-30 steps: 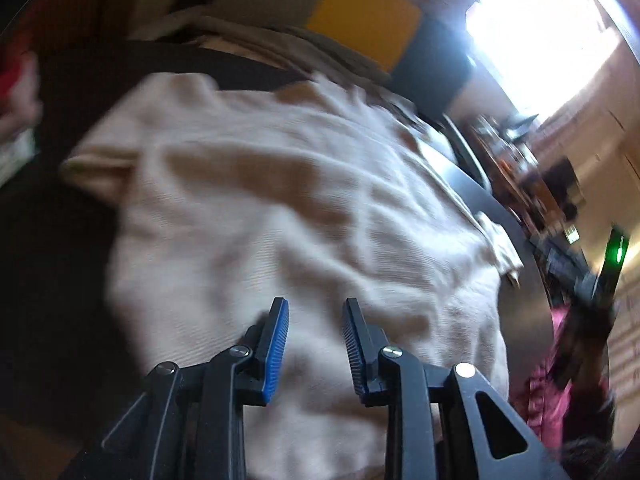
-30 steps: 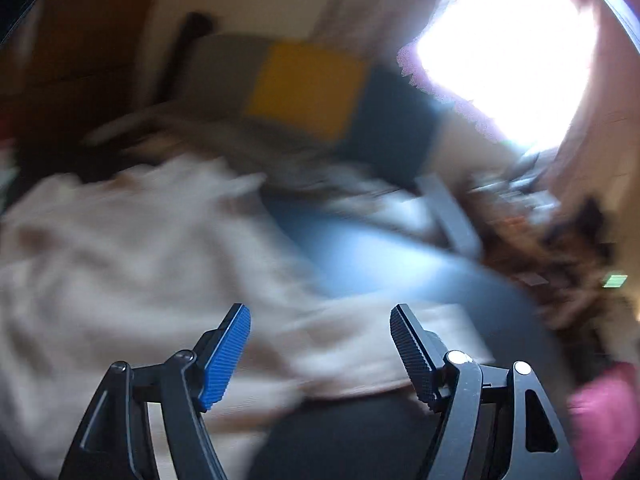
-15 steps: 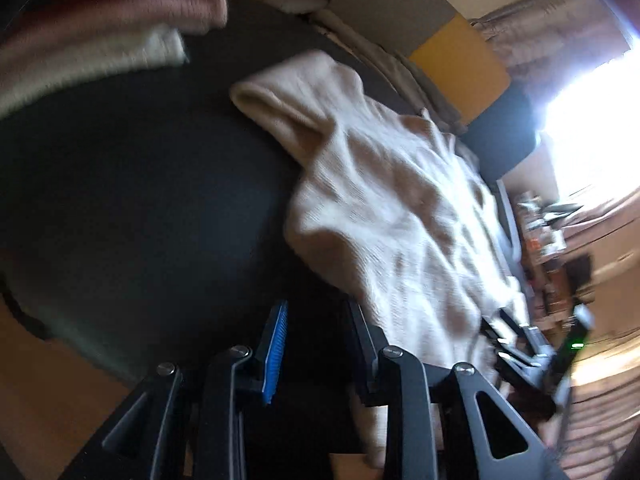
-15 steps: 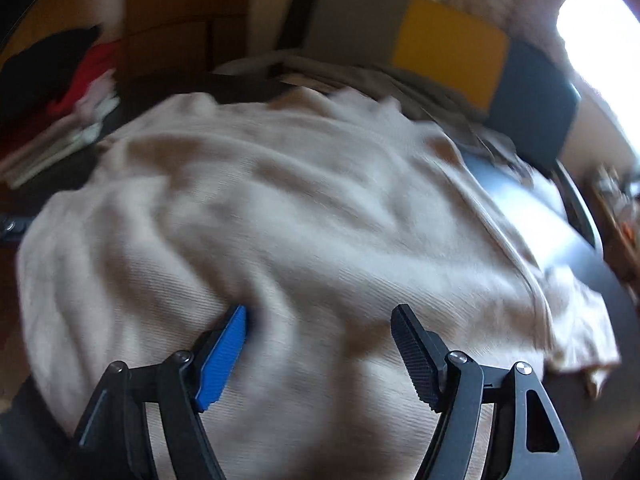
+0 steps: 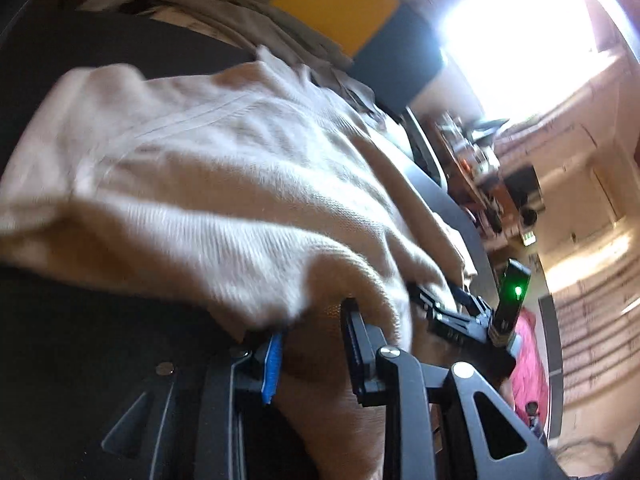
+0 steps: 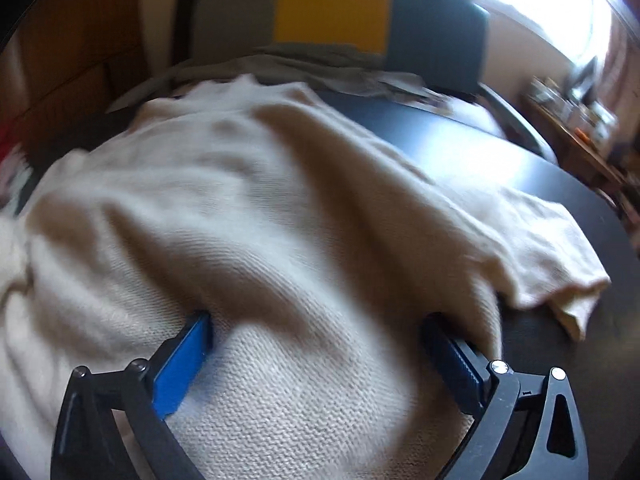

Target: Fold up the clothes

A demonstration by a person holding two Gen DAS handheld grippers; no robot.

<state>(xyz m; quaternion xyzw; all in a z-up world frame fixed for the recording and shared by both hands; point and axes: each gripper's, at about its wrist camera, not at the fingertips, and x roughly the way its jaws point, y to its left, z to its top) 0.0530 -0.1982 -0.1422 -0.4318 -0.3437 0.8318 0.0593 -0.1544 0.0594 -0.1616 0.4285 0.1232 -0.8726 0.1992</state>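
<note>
A cream knitted sweater [image 5: 224, 184] lies rumpled on a dark round table [image 5: 80, 320]. My left gripper [image 5: 312, 344] is open at the sweater's near edge, and a fold of the knit drapes over and between its fingers. In the right wrist view the sweater [image 6: 248, 216] fills the middle, one sleeve [image 6: 560, 264] trailing off to the right on the table [image 6: 500, 160]. My right gripper [image 6: 320, 352] stands wide open, pressed into the knit with fabric bulging between its pads. From the left wrist view, the right gripper's body [image 5: 460, 320] shows at the sweater's far edge, a green light on it.
A chair with a grey, yellow and blue back [image 6: 332, 4] stands behind the table, a grey cloth [image 6: 304, 64] draped over its seat. A bright window [image 5: 512, 40] is at the right, a cluttered shelf [image 5: 476, 168] below it. Something pink [image 5: 528, 364] lies beyond the table's edge.
My left gripper swung from the bare table edge back onto the sweater's hem. My right gripper sank lower into the knit, so fabric now sits between its fingers.
</note>
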